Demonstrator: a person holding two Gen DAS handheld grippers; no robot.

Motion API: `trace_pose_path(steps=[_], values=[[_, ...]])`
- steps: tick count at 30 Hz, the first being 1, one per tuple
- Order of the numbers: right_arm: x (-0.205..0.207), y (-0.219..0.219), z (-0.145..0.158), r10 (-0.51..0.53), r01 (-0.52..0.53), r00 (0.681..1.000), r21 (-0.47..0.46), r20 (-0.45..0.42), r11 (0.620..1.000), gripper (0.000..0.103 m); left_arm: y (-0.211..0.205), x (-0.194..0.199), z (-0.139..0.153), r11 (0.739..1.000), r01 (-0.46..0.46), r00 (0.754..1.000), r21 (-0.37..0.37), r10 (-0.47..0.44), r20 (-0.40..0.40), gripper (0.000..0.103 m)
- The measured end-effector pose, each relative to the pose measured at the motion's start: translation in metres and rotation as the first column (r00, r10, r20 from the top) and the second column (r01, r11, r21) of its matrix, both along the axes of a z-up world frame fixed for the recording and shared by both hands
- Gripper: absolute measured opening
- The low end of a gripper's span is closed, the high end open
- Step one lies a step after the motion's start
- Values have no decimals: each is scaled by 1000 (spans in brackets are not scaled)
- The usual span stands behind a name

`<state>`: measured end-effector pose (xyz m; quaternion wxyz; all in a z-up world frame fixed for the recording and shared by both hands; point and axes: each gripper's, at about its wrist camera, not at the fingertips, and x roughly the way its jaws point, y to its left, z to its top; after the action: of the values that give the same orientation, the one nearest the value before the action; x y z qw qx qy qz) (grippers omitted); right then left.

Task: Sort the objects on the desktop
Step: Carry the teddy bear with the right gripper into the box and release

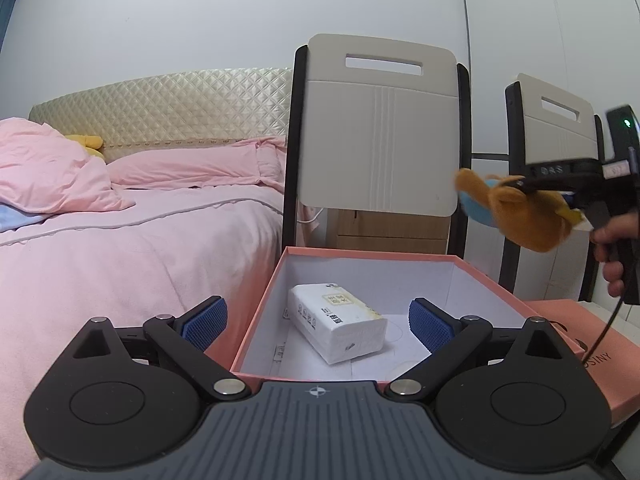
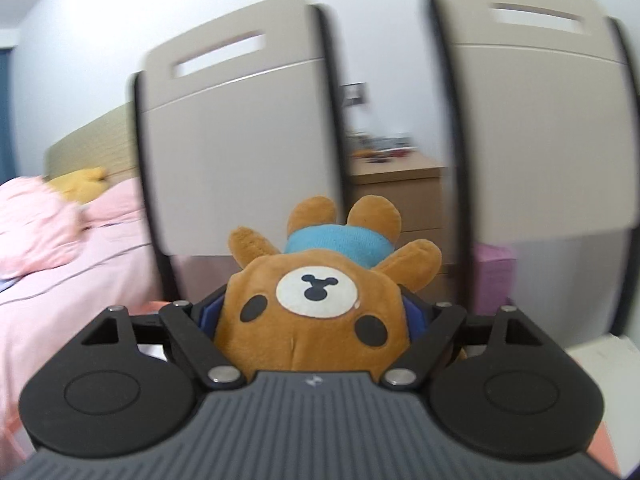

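A brown plush bear [image 2: 312, 300] in a blue shirt fills my right gripper [image 2: 314, 312], whose blue pads press on both sides of its head. In the left wrist view the same bear [image 1: 516, 212] hangs in the air at the right, above and right of the box, held by that gripper in a person's hand [image 1: 614, 256]. An open pink box [image 1: 360, 258] with a white inside holds a white tissue pack [image 1: 338, 322]. My left gripper [image 1: 318, 324] stands open in front of the box, its blue pads [image 1: 430, 326] wide apart with nothing between them.
The pink box lid [image 1: 592, 344] lies right of the box. Two beige chair backs [image 1: 380, 128] stand behind it, with a wooden cabinet [image 2: 400, 200] between them. A bed with pink bedding [image 1: 132, 240] fills the left side. A cable [image 1: 604, 332] trails from the right gripper.
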<state>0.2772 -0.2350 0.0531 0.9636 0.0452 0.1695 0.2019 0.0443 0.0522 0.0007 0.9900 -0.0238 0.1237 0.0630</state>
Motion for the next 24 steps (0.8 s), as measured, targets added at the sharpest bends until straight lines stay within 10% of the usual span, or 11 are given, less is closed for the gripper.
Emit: trace_pose_path(steps=[10,24], values=[[35,94,-22,229,-259,954,-143,-194,955,83,3,2,0,1000,-6,1000,-16,6,-5,99],[72,136,-70,203,-300,901,-212,-383,930,91,3,8,-6,1000,16,998,-20,-17,-55,99]])
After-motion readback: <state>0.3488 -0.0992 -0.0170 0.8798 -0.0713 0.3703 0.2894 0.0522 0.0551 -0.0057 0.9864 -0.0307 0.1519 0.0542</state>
